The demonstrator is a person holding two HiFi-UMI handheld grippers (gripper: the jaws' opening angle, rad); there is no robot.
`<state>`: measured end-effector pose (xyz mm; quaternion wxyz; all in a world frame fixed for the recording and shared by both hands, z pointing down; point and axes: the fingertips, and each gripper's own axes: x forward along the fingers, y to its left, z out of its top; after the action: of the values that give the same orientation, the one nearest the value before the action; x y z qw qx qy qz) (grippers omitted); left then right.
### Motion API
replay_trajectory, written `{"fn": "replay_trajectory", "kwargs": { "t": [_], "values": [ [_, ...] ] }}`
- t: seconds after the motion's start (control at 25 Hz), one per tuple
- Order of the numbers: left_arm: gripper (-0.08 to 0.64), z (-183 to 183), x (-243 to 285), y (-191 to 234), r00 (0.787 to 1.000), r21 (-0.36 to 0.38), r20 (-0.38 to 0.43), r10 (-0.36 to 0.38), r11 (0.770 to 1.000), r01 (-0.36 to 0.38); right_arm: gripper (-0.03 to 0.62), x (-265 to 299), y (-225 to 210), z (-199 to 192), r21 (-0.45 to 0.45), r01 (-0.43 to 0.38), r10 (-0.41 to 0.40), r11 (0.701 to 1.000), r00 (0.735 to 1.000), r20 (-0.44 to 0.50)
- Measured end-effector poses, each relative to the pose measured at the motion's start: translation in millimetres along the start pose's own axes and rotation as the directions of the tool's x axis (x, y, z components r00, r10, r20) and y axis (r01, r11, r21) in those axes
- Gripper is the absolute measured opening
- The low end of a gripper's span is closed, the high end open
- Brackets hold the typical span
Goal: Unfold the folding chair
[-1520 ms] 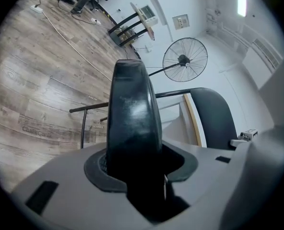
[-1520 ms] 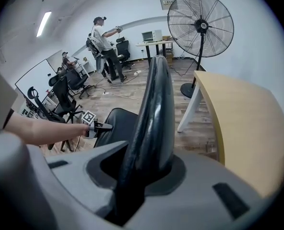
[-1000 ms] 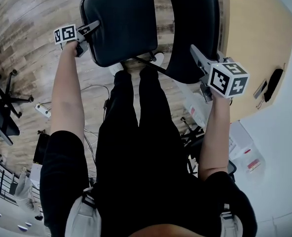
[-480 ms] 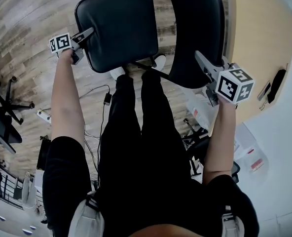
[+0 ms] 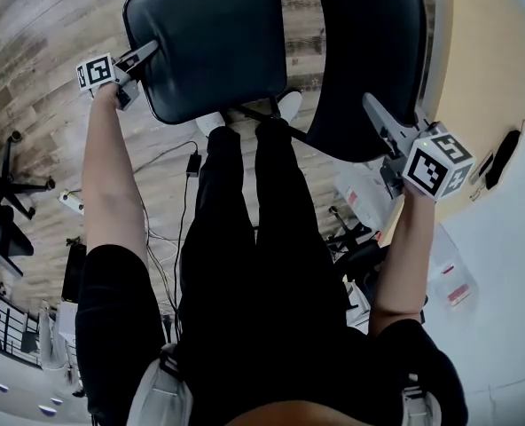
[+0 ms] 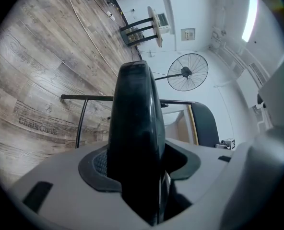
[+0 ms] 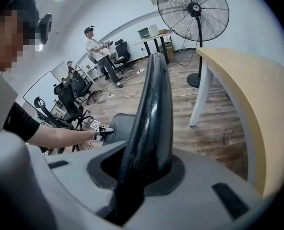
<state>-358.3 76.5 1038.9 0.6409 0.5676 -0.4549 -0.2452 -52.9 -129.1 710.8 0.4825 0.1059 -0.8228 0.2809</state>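
The black folding chair stands in front of my legs with its padded seat swung out flat and its backrest to the right. My left gripper is at the seat's left edge. Its jaws are opening: the seat edge sits between them, against one pad, with a dark gap at the other. My right gripper is shut on the backrest's edge, which fills the jaws. From the right gripper view I also see the seat and the left gripper beyond it.
A light wooden table stands close to the right of the chair. A pedestal fan is behind it. Office chair bases and floor cables lie at the left. Another person stands far off.
The seat has swung further out and away from the backrest. My left gripper went left with the seat edge, and my right gripper and the backrest shifted right and down.
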Motion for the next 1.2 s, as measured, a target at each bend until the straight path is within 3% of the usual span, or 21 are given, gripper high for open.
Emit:
{"fn": "replay_trajectory", "kwargs": {
  "t": [0.12,0.36,0.56,0.72,0.84,1.2],
  "values": [
    [0.235,-1.9,3.4,-3.6,0.998,-0.047,0.021,-0.063,0.997,0.064,0.08,0.9,-2.6,-3.1,0.006,-0.007,0.007,1.0,1.0,0.005],
    [0.242,-4.0,-0.6,16.3,0.999,-0.038,0.026,-0.032,0.999,0.033,0.08,4.3,-12.1,-10.9,0.022,-0.033,0.032,0.999,0.999,0.012],
    [0.252,-5.0,0.7,21.9,0.996,-0.07,0.063,-0.069,0.995,0.074,0.08,10.3,-22.2,-17.1,0.036,-0.059,0.058,0.998,0.998,0.021],
    [0.255,-2.0,-2.5,33.3,0.998,-0.024,0.056,-0.041,0.999,0.042,0.08,11.6,-21.5,-18.9,0.041,-0.08,0.079,0.996,0.996,0.03],
    [0.261,-3.5,-3.9,37.8,0.996,-0.056,0.066,-0.053,0.997,0.057,0.08,15.8,-13.3,-19.8,0.041,-0.101,0.1,0.994,0.995,0.019],
    [0.295,-2.8,-6.3,37.1,0.994,-0.032,0.095,-0.05,0.998,0.053,0.081,12.3,-13.1,-21.3,0.084,-0.096,0.095,0.992,0.995,0.021]
  ]
}}
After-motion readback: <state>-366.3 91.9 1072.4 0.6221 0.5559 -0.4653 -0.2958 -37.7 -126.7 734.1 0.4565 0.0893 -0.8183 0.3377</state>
